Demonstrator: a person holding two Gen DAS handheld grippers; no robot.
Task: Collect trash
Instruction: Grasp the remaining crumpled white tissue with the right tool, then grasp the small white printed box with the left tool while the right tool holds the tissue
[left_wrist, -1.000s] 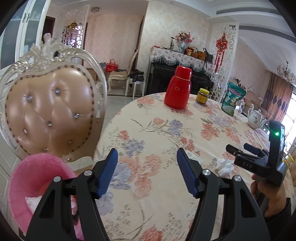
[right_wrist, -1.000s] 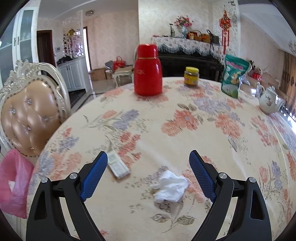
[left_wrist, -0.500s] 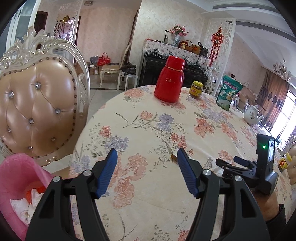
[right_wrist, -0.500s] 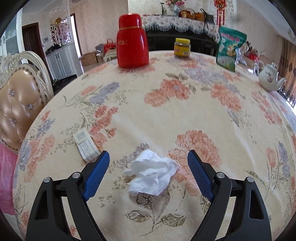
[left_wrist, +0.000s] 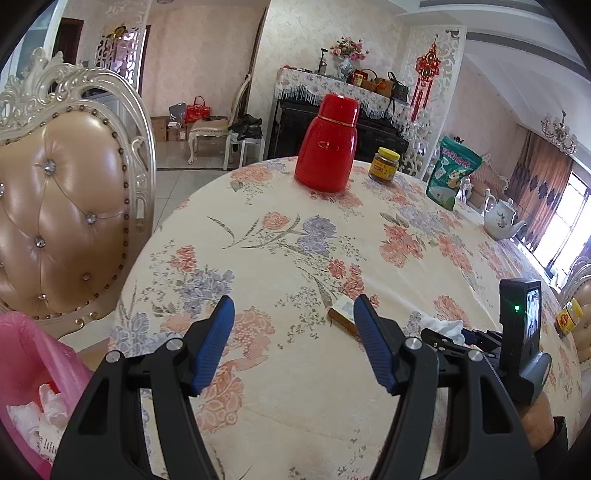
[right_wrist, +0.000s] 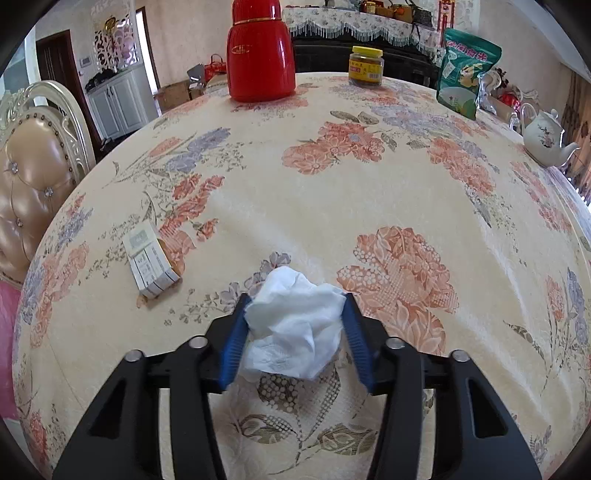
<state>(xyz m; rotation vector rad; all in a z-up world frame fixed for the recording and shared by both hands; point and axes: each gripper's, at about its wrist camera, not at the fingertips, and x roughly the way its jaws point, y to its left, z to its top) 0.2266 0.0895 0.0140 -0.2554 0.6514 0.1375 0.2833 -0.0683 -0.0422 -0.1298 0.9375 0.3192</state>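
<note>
A crumpled white tissue lies on the flowered tablecloth between the blue pads of my right gripper. Its jaws are closing and both pads press into the tissue's sides. In the left wrist view the same tissue peeks out at the right, by the person's hand. My left gripper hangs open over the near table edge with nothing between its fingers. A small flat paper box lies left of the tissue. A pink bag holding white tissues sits at the lower left, beside the chair.
A red thermos, a yellow-lidded jar, a green pouch and a white teapot stand along the far side of the table. A padded chair stands close at the left edge.
My right gripper sank onto the tissue and its jaws came in from wide open to pressing on it. The left gripper moved toward the table, and the pink bag slid further out of view.
</note>
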